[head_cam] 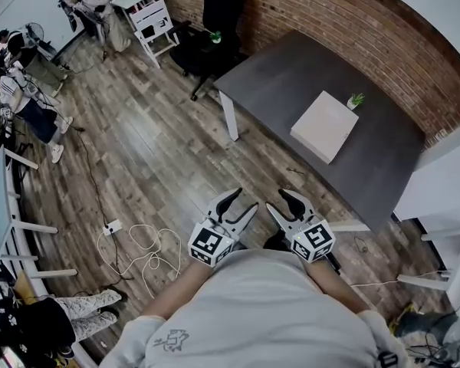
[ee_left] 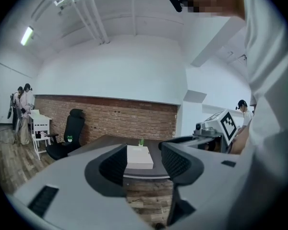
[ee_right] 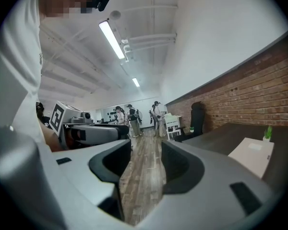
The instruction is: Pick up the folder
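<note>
Folder waiting on the dark surface, both grippers empty

The white folder [head_cam: 325, 126] lies flat mid-surface [head_cam: 276, 83], just beside a small potted plant [head_cam: 356, 100] and well apart from the left gripper [head_cam: 243, 200] and right gripper [head_cam: 278, 201]. Both grippers have their fingers [ee_left: 113, 166] wide with nothing between them. The folder looks stiff, light and smooth-covered, so probably slippery. Best gripped at its near edge, with one finger slid underneath.

Folder [head_cam: 325, 126]: plain white.
Table [head_cam: 383, 167]: dark grey top, white legs.
Wall [head_cam: 353, 21]: red-brown brick pattern.
Floor [head_cam: 153, 152]: grey-brown wood planks.
Chair [head_cam: 195, 56]: black.
Plant [head_cam: 356, 100]: green.
Left gripper [head_cam: 244, 199], right gripper [head_cam: 276, 200]: light grey jaws, black ribbed pads [ee_left: 116, 164], white cubes [head_cam: 211, 242] with black square markers.
Cable [head_cam: 142, 251]: white.
Shirt [head_cam: 268, 305]: light grey.
</note>
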`<state>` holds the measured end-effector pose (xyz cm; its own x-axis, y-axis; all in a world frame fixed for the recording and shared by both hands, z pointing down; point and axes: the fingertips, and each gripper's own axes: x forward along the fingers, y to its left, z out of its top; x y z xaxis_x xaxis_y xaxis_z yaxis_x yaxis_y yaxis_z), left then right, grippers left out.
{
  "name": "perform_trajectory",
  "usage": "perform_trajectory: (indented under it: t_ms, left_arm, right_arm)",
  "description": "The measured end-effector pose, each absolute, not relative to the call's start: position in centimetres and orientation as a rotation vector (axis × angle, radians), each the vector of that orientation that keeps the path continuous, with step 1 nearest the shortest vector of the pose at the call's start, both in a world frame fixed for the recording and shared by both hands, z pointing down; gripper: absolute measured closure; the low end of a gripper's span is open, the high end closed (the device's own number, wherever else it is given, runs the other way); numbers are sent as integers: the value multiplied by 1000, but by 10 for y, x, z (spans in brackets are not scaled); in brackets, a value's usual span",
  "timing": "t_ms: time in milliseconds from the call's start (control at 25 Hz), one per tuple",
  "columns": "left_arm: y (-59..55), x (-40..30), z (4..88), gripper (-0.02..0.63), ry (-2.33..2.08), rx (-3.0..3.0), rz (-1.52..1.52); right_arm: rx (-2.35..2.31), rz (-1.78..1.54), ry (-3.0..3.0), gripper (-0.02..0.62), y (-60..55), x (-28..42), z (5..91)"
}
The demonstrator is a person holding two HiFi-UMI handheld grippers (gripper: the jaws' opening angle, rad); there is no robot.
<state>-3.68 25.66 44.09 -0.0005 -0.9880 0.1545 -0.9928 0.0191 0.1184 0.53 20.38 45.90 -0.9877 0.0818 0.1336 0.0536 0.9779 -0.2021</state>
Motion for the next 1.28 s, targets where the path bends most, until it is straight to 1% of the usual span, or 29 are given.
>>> perform_trajectory:
  t_ms: [240, 480, 800, 1280]
  left_arm:
    - [193, -49, 446, 383, -2095, 2040, 20]
    - [114, -41, 445, 383, -2057, 2077, 32]
    - [20, 5, 451, 383, -1899, 2202, 47]
    - [-68, 58, 455, 384, -1625, 2380, 79]
  right_arm:
    - [-143, 307, -2975, 390, 143, -7, 462]
    - [-122, 315, -2980, 390, 70, -2, 458]
    - [21, 398, -2966, 390, -11, 46, 472]
    - [377, 448, -2993, 390, -89, 113, 471]
